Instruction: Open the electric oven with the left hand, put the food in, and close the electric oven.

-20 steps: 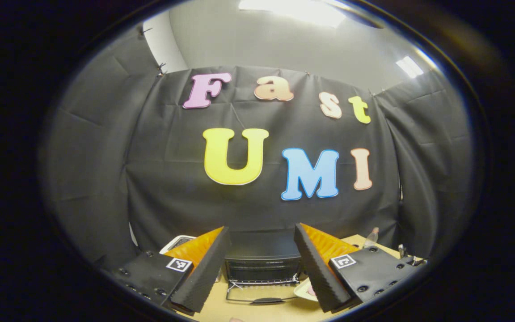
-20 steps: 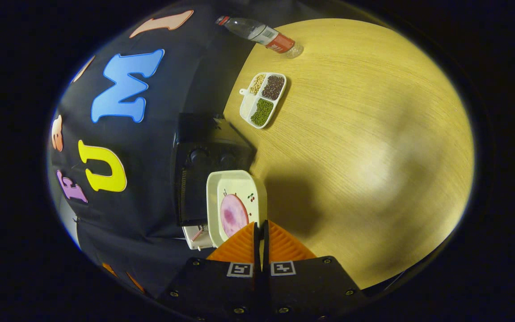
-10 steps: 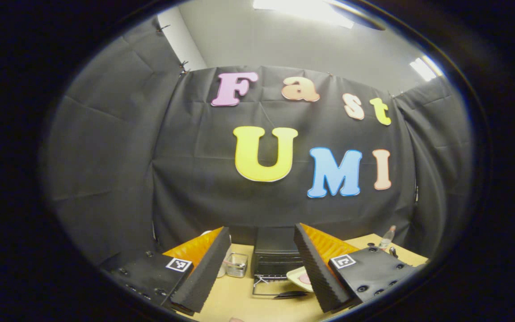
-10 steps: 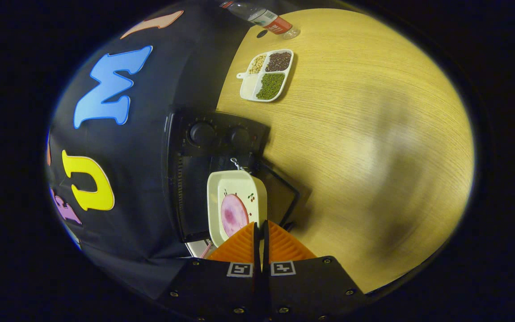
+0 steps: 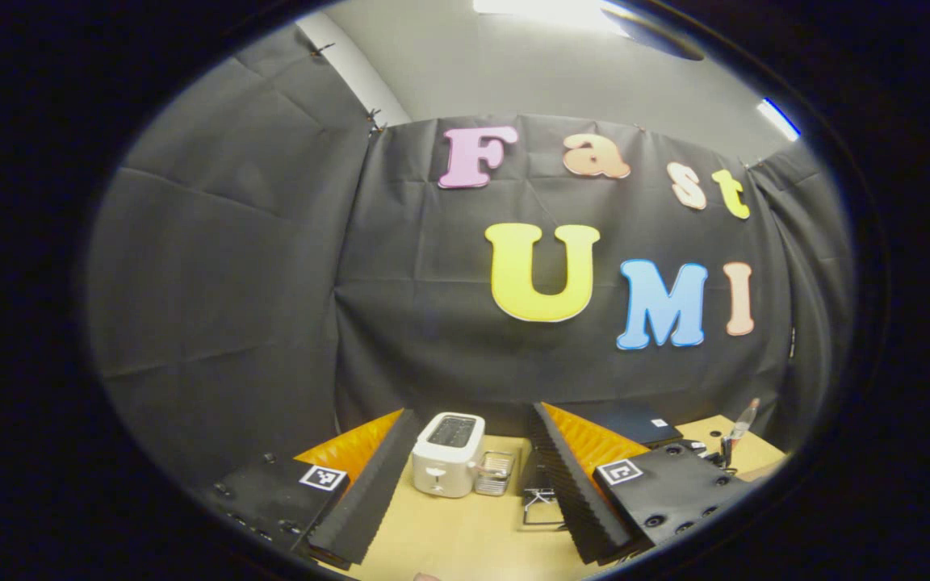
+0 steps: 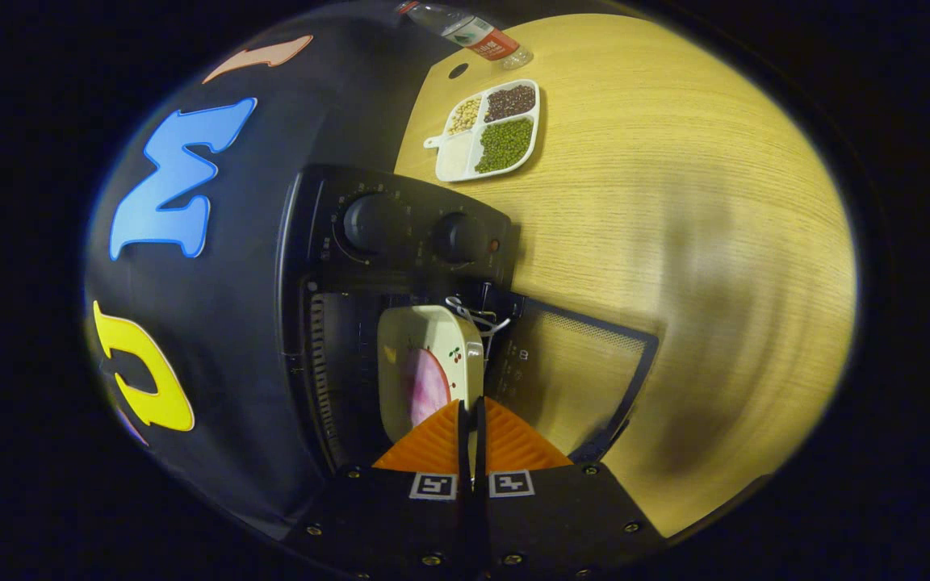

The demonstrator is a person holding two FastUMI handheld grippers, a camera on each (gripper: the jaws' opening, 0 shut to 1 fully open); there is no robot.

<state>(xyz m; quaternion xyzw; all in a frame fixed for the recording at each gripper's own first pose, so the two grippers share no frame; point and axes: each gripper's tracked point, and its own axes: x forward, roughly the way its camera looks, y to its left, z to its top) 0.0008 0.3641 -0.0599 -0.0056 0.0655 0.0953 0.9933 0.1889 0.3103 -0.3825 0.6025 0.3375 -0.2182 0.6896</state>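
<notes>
The right hand-held gripper (image 6: 469, 420) pinches the near rim of a cream rectangular plate (image 6: 433, 355) carrying a pink slice of meat (image 6: 426, 386), the plate partly inside the open black electric oven (image 6: 368, 266). The plate looks stiff, smooth and probably breakable; an edge grip leaves it prone to tipping, so level carrying seems wise. Beyond the oven, a white divided tray (image 6: 488, 133) holds green, dark and pale beans on the wooden worktop (image 6: 675, 202). The left hand-held gripper (image 5: 469, 472) hangs open, empty.

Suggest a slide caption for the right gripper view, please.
Right gripper carries the plate into the open oven.
</notes>
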